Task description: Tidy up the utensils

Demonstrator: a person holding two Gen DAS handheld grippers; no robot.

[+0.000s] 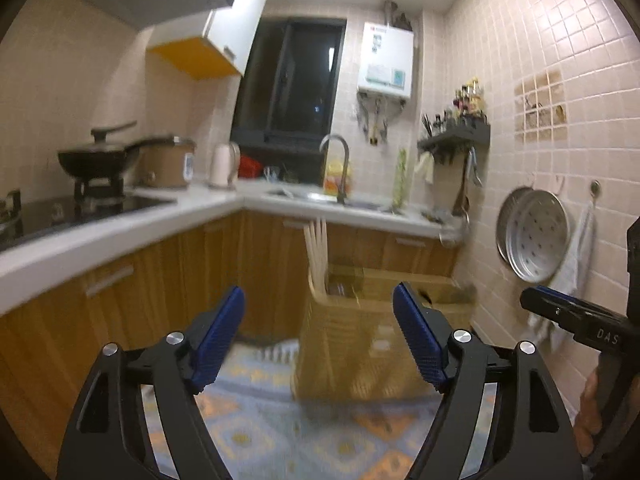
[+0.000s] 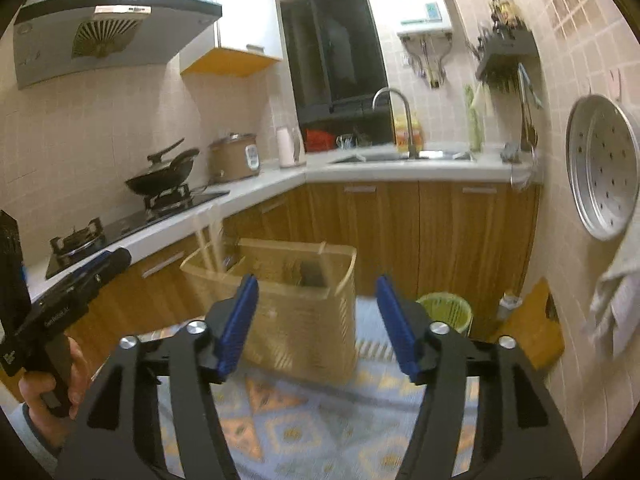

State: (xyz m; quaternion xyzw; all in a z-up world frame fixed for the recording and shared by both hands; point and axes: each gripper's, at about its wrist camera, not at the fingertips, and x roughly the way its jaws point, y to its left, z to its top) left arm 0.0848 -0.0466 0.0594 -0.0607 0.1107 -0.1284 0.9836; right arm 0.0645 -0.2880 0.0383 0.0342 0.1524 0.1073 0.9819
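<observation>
Beyond both gaping tongs [image 1: 318, 318] [image 2: 316, 308] — utensil basket [image 2: 296, 312], chopsticks [image 1: 316, 248] upright.

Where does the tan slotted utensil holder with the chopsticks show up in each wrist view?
Left wrist view: the utensil holder sits low, right of centre, seen between the open blue pads, chopsticks standing at its left end.
Right wrist view: the utensil holder sits low, just left of centre, chopsticks again at its left end.
Shared landmark: the curved sink faucet behind it.
</observation>
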